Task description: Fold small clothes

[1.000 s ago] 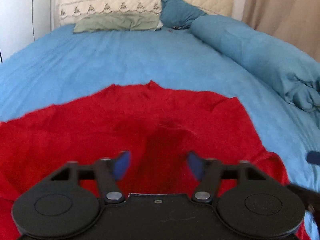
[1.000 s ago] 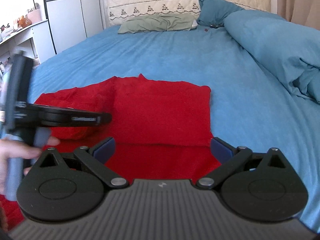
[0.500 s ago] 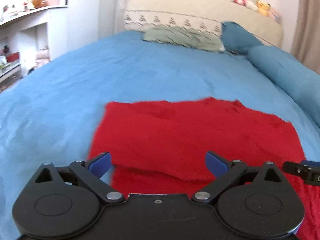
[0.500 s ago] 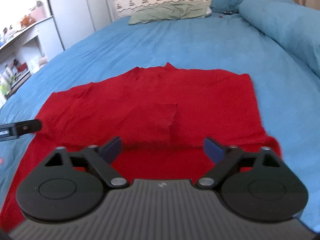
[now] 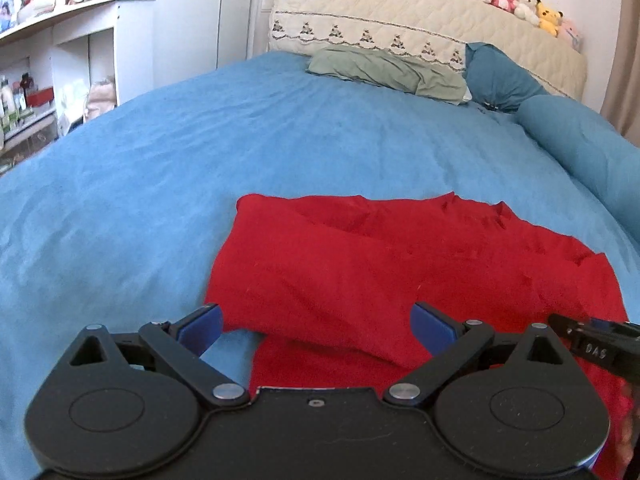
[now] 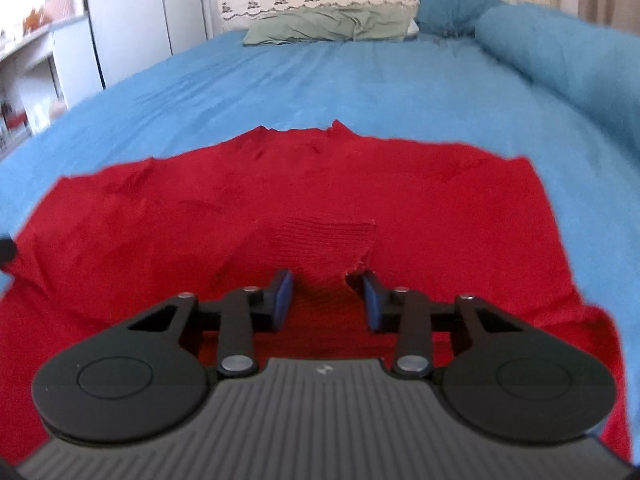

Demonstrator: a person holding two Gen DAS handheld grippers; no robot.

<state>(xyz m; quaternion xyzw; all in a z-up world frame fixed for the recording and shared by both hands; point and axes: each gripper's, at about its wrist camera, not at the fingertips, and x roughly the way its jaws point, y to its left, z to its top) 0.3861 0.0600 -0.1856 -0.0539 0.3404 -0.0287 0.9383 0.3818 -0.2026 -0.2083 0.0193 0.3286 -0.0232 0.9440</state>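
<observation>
A red knit garment (image 5: pixel 400 264) lies spread on the blue bed, with one sleeve folded across its body. My left gripper (image 5: pixel 316 326) is wide open and empty, low over the garment's near left edge. In the right wrist view the garment (image 6: pixel 280 200) fills the middle, with a ribbed cuff (image 6: pixel 328 244) lying on top. My right gripper (image 6: pixel 326 296) is half closed, its blue pads either side of the cuff's near edge, still with a gap. The right gripper's tip also shows in the left wrist view (image 5: pixel 592 344) at the right edge.
The blue bedsheet (image 5: pixel 200 168) stretches far ahead. A green pillow (image 5: pixel 384 68) and a teal pillow (image 5: pixel 496 76) lie by the headboard. A rolled blue duvet (image 6: pixel 560 52) runs along the right side. White shelves (image 5: pixel 60 60) stand to the left of the bed.
My left gripper has opened wide and swung to the garment's left edge. My right gripper has moved in over the cuff and narrowed its jaws from wide open.
</observation>
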